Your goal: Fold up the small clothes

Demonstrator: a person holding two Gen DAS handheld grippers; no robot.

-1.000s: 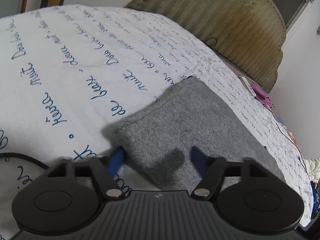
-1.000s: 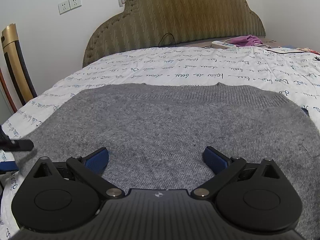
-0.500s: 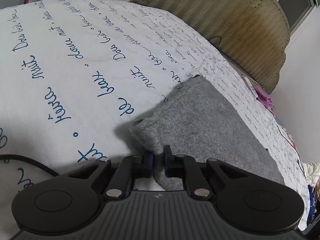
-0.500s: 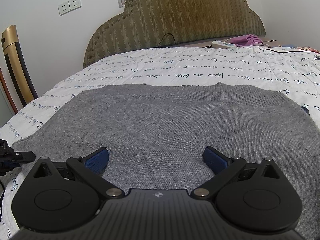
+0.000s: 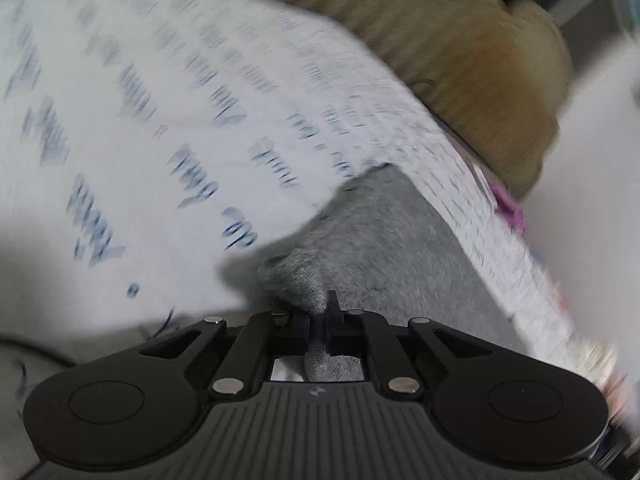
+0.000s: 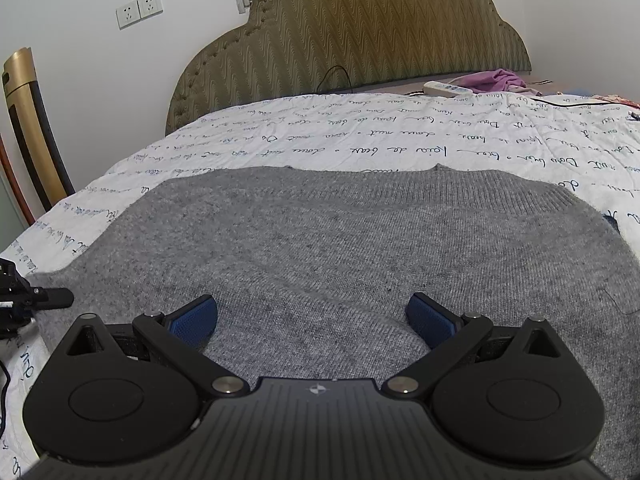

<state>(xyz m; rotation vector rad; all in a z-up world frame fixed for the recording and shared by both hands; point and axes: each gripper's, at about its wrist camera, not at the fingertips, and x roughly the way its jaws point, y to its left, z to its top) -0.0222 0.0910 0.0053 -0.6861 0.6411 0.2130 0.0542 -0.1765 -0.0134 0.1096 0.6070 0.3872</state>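
A grey knit sweater (image 6: 340, 248) lies flat on the bed's white quilt with blue script (image 6: 360, 148). In the left wrist view, my left gripper (image 5: 318, 320) is shut on the sweater's left edge (image 5: 304, 276), pinching up a bunched fold; this view is motion-blurred. The left gripper also shows at the far left of the right wrist view (image 6: 24, 300), at the sweater's left edge. My right gripper (image 6: 312, 316) is open and empty, hovering just above the near middle of the sweater, blue pads spread wide.
An olive padded headboard (image 6: 352, 40) stands behind the bed. A white power strip (image 6: 448, 88) and a purple cloth (image 6: 496, 79) lie at the far right. A gold and black chair back (image 6: 28, 128) stands at the left by the wall.
My left gripper went from open beside the sweater's edge to shut on it, and now lifts the pinched fold while moving. The right gripper has stayed open and still.
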